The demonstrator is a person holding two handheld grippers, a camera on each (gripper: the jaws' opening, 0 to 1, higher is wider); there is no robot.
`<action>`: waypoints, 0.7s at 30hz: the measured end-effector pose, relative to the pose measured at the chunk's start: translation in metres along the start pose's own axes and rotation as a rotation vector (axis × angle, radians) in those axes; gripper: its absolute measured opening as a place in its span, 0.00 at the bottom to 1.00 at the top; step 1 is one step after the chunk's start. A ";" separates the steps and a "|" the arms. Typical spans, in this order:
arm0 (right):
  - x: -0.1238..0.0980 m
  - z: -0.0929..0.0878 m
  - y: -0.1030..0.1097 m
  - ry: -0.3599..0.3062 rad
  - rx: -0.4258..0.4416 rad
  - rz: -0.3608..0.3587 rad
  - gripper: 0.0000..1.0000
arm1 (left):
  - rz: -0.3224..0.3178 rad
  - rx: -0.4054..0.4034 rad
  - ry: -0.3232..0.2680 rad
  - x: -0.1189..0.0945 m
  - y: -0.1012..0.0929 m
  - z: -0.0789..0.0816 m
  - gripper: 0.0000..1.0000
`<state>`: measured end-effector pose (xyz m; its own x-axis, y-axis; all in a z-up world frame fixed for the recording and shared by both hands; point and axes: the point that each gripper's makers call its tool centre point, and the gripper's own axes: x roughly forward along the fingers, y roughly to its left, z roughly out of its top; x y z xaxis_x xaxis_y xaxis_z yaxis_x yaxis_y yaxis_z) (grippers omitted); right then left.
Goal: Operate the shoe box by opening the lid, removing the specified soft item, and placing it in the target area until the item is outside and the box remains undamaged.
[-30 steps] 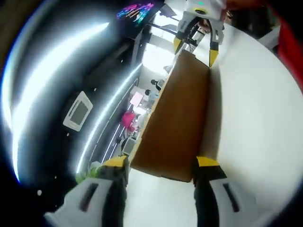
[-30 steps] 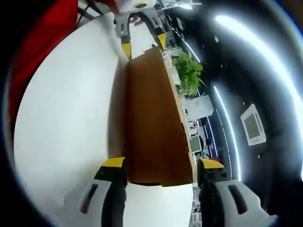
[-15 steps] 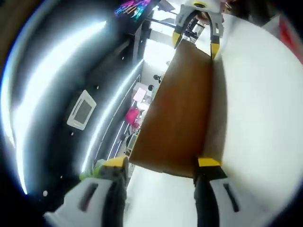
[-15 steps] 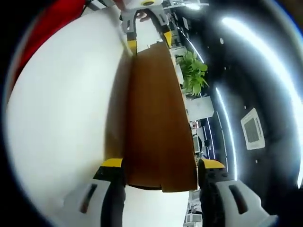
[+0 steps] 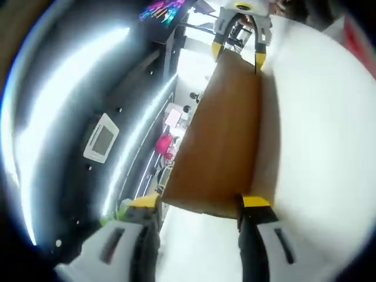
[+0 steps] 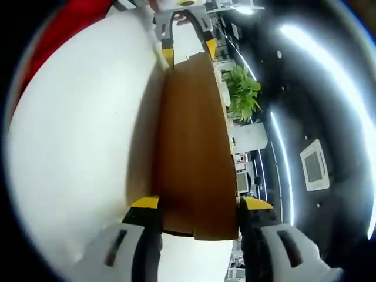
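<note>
The brown cardboard shoe box lid [image 5: 223, 135], running up the frame's centre, is clamped at opposite ends by the left gripper [image 5: 198, 202] and right gripper [image 6: 198, 204]; it should be lifted evenly, without twisting.

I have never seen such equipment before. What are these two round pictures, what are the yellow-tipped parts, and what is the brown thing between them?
No robot is here: a person holds a two-jaw gripper in each hand, and a fisheye camera rides on each one, which makes the pictures round and tilted.

In the left gripper view, the left gripper rises from the bottom, its yellow-tipped jaws standing on either side of one end of the brown cardboard box. The right gripper stands at the far end of it.

The right gripper view shows the same scene from the opposite end.

The box rests on a white table. Its lid looks closed, so the inside is hidden. Whether the jaws press the box I cannot tell. Behind are ceiling lights and a green plant.
</note>
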<state>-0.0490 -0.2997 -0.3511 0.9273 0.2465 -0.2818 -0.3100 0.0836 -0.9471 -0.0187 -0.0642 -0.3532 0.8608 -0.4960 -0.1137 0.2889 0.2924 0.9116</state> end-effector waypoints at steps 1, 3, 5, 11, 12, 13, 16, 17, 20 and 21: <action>-0.001 0.000 -0.001 0.000 0.005 0.002 0.46 | -0.003 0.005 0.004 0.000 0.001 0.000 0.50; -0.003 0.002 -0.005 -0.001 0.021 0.004 0.40 | -0.007 -0.002 0.008 -0.003 0.005 0.001 0.46; -0.005 0.004 -0.009 -0.015 0.058 0.010 0.35 | 0.001 -0.018 0.009 -0.005 0.009 0.001 0.40; -0.007 0.006 -0.012 -0.017 0.067 0.028 0.30 | -0.035 -0.164 0.077 -0.010 0.007 -0.008 0.17; -0.007 0.007 -0.013 -0.017 0.068 0.031 0.30 | -0.025 -0.160 0.077 -0.010 0.007 -0.009 0.13; -0.008 0.007 -0.014 -0.016 0.072 0.035 0.30 | -0.035 -0.105 0.098 -0.010 0.004 -0.013 0.09; -0.008 0.007 -0.015 -0.011 0.071 0.042 0.30 | -0.002 -0.011 0.100 -0.011 0.005 -0.011 0.09; -0.008 0.007 -0.014 -0.013 0.066 0.046 0.30 | -0.001 -0.015 0.100 -0.011 0.005 -0.010 0.11; -0.008 0.007 -0.013 -0.020 0.070 0.045 0.30 | 0.059 0.077 -0.001 -0.015 0.020 0.004 0.27; -0.007 0.007 -0.013 -0.018 0.069 0.045 0.30 | 0.043 0.076 -0.006 -0.015 0.019 0.005 0.32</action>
<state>-0.0534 -0.2957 -0.3359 0.9082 0.2688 -0.3207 -0.3659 0.1385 -0.9203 -0.0282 -0.0548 -0.3325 0.8693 -0.4889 -0.0720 0.2192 0.2510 0.9429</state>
